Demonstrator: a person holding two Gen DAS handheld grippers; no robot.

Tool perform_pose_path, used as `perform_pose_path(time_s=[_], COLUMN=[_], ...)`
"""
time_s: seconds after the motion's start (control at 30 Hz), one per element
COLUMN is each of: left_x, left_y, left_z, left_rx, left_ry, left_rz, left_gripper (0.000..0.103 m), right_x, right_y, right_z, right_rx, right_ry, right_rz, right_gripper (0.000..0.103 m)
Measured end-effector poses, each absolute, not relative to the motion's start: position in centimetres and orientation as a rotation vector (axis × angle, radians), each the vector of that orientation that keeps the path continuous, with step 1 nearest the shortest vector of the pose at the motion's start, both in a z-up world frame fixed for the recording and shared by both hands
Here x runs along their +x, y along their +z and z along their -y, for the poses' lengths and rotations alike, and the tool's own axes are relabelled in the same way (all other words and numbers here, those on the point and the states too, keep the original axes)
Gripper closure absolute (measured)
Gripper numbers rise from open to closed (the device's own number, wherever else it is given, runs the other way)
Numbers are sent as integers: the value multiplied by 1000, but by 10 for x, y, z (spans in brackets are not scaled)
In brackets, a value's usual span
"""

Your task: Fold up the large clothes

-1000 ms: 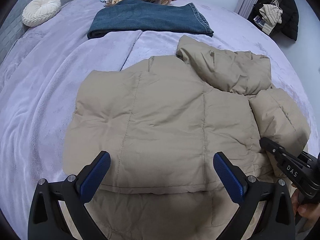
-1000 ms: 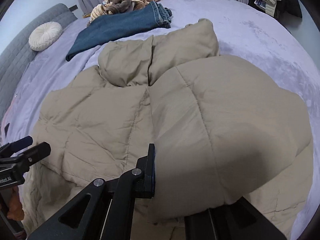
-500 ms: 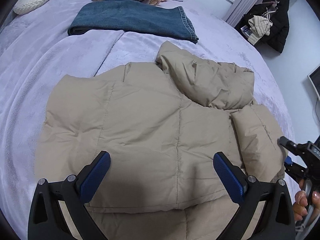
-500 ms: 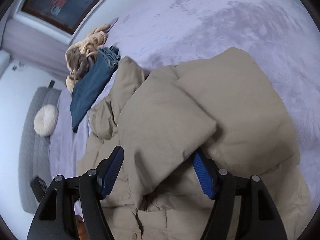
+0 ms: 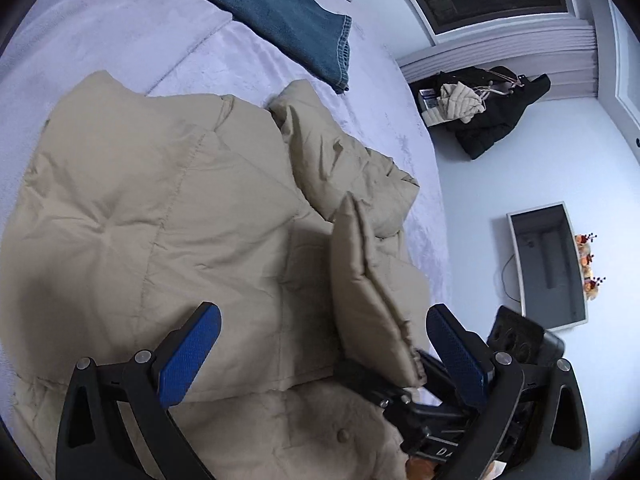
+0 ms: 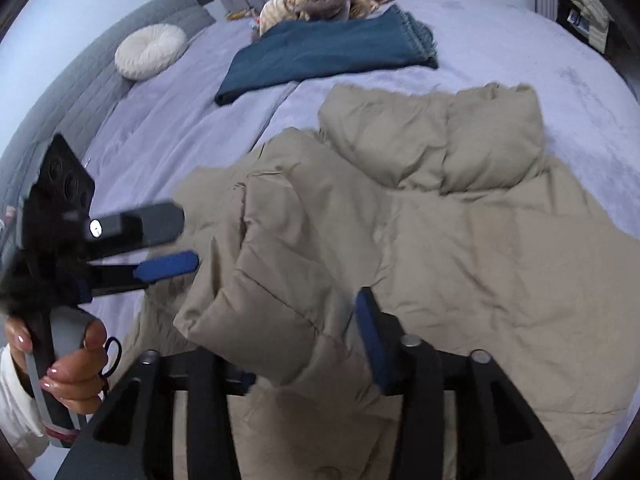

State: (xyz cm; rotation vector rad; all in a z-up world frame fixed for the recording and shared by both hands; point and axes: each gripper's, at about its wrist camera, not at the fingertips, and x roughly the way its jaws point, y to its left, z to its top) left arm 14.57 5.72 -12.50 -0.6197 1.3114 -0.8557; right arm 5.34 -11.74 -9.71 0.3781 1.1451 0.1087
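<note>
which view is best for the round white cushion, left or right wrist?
Right wrist. It shows the whole round white cushion lying on the lavender bed cover against the grey headboard, slightly soft but unobstructed. In the left wrist view the cushion is out of frame entirely; that camera faces the beige jacket and the room's far wall.

Lavender bed (image 6: 500,40) carries beige jacket (image 6: 460,240), folded jeans (image 6: 320,52), cushion (image 6: 150,51).

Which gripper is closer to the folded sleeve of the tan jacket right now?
Right. The right gripper straddles the folded sleeve, jaws just opened, pads off it. The left gripper hovers open beside it over the jacket's body.
</note>
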Motion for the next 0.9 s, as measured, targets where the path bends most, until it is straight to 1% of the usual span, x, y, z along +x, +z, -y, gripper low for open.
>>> perform_pose_path(time_s=[0.07, 0.13, 0.17, 0.27, 0.37, 0.5, 0.53, 0.57, 0.6, 0.63, 0.67, 0.77, 0.83, 0.9], left_x=[145, 146, 146, 147, 148, 147, 145, 144, 144, 142, 141, 139, 142, 144], left_y=[-126, -129, -130, -132, -131, -142, -143, -142, -142, -139, -133, -119, -124, -139], left_z=[-50, -42, -39, -32, -25, -1, 5, 11, 18, 23, 25, 12, -1, -7], left_rx=[-625, -615, -609, -643, -628, -461, -426, -387, -334, -291, -268, -230, -205, -168], left_ry=[-874, -877, -874, -900, -906, -839, -826, -822, -813, -797, -784, -755, -713, -681], left_rz=[-1320, -1331, -1339, -1342, -1335, -1378, -1373, -1369, -1372, -1366, -1338, -1234, -1234, -1261], left_gripper=[0, 0, 0, 0, 0, 1, 15, 48, 67, 91, 91, 91, 91, 91], right_x=[39, 18, 3, -42, -88, -119, -121, -122, -120, -117, -111, -93, -88, -82], right_y=[-101, -105, -109, -126, -141, -156, -160, -162, -163, -161, -158, -138, -128, -134], right_z=[128, 152, 171, 224, 278, 319, 326, 333, 338, 342, 345, 344, 343, 342], right_rx=[460, 558, 630, 841, 1070, 1289, 1336, 1373, 1391, 1391, 1369, 1265, 1182, 1121], right_ry=[114, 83, 50, -75, -210, -315, -335, -348, -355, -364, -372, -315, -280, -270], right_rz=[-1159, -1158, -1153, -1131, -1036, -867, -826, -795, -775, -772, -779, -778, -810, -873], right_gripper=[40, 33, 32, 31, 31, 31, 31, 32, 43, 79, 94, 96, 96, 96])
